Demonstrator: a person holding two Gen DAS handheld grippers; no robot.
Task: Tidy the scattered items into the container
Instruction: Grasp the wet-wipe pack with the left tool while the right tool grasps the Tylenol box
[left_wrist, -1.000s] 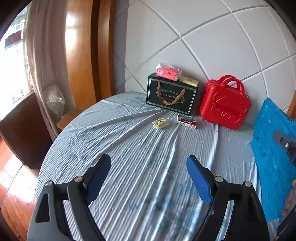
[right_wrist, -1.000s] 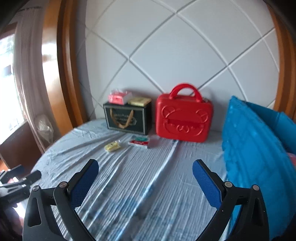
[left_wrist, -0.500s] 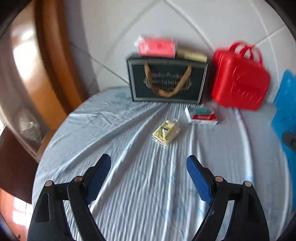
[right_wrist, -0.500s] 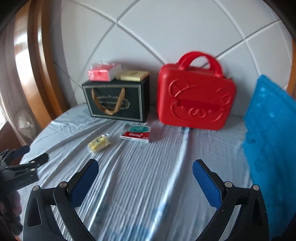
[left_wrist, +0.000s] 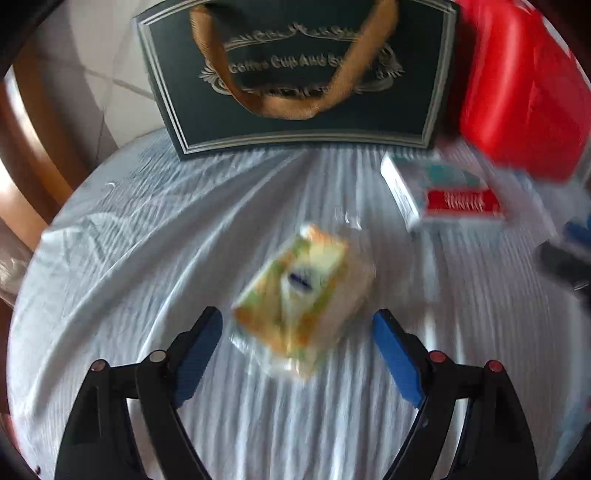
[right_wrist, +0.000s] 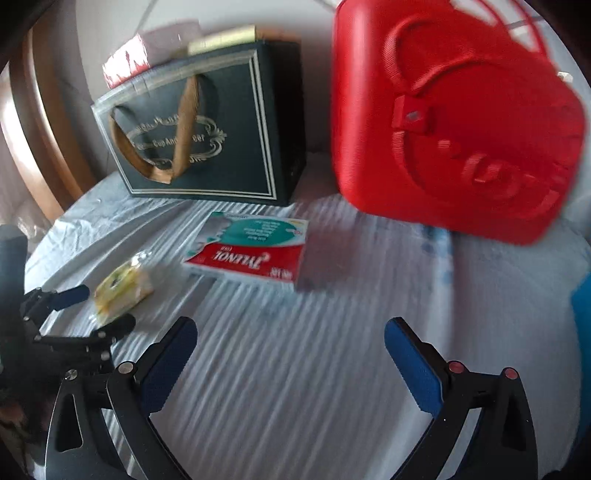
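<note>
Now, on my striped tablecloth (right_wrist: 295, 369) the red case (right_wrist: 454, 122) stands far right beside the dark gift box (right_wrist: 207, 136), the Tylenol box (right_wrist: 255, 251) lies before them, and my left tongs (left_wrist: 297, 326) gape around the yellow packet (left_wrist: 303, 295), my right tongs (right_wrist: 290, 336) wide over bare cloth.

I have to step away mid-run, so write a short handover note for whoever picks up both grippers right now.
Left gripper: open, empty, straddling the small yellow-green wrapped packet on the pale striped tablecloth.
Right gripper: open, empty, facing the red-and-teal Tylenol box.
The closed red plastic carry case stands beside the dark green gift box.
Done: nothing stowed.
Left: grasp packet and box, open the container, put both in.
</note>
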